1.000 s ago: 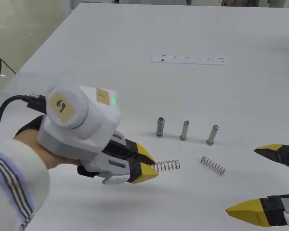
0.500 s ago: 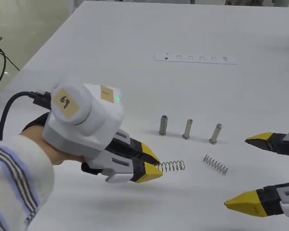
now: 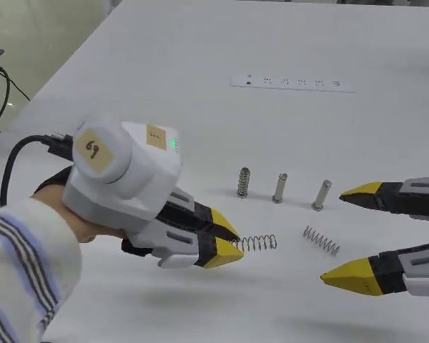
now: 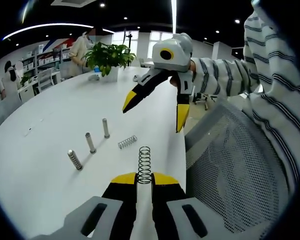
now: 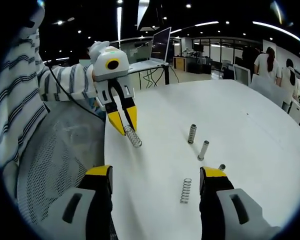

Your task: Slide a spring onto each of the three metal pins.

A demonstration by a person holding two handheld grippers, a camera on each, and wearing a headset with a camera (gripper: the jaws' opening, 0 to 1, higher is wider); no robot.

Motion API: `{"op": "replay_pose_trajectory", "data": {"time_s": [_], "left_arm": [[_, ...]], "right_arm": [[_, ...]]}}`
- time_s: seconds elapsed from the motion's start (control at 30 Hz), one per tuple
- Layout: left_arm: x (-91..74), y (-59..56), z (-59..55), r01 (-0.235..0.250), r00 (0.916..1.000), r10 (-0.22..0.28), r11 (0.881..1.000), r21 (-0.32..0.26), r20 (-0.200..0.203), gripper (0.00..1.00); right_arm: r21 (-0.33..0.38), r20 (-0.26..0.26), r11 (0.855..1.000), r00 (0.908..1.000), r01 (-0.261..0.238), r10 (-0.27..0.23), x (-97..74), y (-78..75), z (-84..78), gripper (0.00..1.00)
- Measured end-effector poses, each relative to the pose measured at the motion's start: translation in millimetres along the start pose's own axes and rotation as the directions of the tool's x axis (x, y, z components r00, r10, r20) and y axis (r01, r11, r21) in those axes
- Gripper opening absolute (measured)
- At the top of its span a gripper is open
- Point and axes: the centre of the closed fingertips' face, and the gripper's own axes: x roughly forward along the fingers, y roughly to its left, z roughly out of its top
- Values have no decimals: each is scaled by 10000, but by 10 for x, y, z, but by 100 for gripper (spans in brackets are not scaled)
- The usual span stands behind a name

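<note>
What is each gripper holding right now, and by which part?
The left gripper pinches a spring by one end; the rest sticks out past the tips. The right gripper is open and holds nothing.

Your ceiling lights at twelve o'clock give bright, even light; shadows are soft, gripper views warp at edges.

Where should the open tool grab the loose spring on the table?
Near one end of the loose spring, from above, with the right tool straddling the coil. It lies flat on the table, and an end grip leaves the other end free for a bare pin.
</note>
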Motion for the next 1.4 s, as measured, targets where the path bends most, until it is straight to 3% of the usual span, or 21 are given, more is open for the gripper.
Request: {"op": "replay_pose_trajectory", "data": {"time_s": [0.2,0.37,0.57,0.77,0.93,1.1,1.4], "left_arm": [[13,-28,-8,103,9999,-102,9999,131,-96,3],[17,-38,-32,142,9998,-141,9998,114,-147,3],[11,-55,29,197,9998,-198,9997,156,97,3],[-1,-54,91,182,9994,-193,9992,360,289,3],[-1,-71,114,225,9991,-240,9989,423,355,3],[2,-95,137,312,9982,-327,9991,301,499,3],[12,-111,151,355,9976,-374,9988,329,582,3]], "right_arm": [[-383,-130,9986,9993,-365,360,81,38,28,63],[-380,270,9970,9972,-681,692,127,94,141,60],[-430,632,9940,9926,-1006,1032,178,151,272,57],[-626,500,9861,9864,-1537,1569,222,249,280,43],[-761,337,9823,9841,-1713,1742,258,280,270,37],[-1000,163,9745,9790,-2008,2033,276,346,262,24],[-1141,-52,9648,9712,-2371,2381,311,423,252,21]]}}
